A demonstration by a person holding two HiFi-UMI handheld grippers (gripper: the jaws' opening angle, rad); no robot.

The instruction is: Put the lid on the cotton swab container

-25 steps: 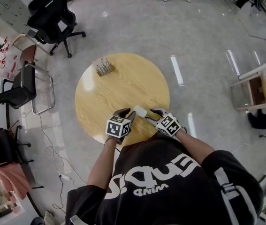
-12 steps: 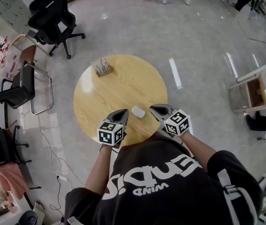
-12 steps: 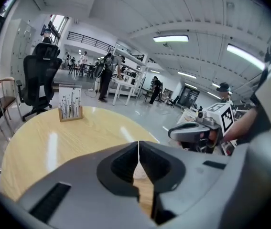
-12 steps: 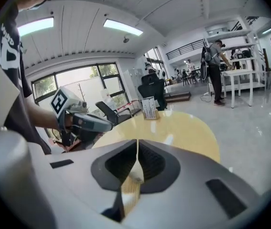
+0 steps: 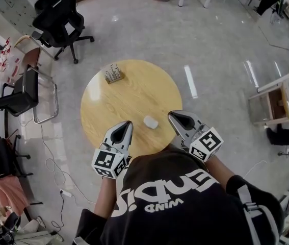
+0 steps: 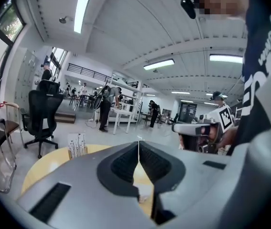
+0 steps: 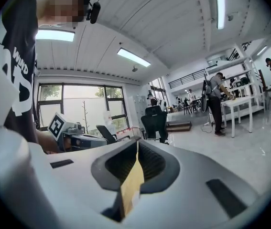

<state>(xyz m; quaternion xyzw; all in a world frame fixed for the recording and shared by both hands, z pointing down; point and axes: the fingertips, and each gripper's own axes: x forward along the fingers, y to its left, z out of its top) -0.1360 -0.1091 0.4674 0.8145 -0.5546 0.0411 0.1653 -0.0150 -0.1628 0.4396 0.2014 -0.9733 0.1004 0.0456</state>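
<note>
Grey left gripper (image 5: 126,125) and grey right gripper (image 5: 174,116) are both pinched closed, empty; one small white rounded container (image 5: 150,122) sits on one round wooden table (image 5: 134,93).

white lidded container (image 5: 150,122) — on table

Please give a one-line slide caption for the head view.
Left gripper and right gripper, both shut, flank a white container on a round table.

Bright ceiling lights (image 6: 82,9) streak the floor (image 5: 190,78); fisheye-bent edges.
</note>
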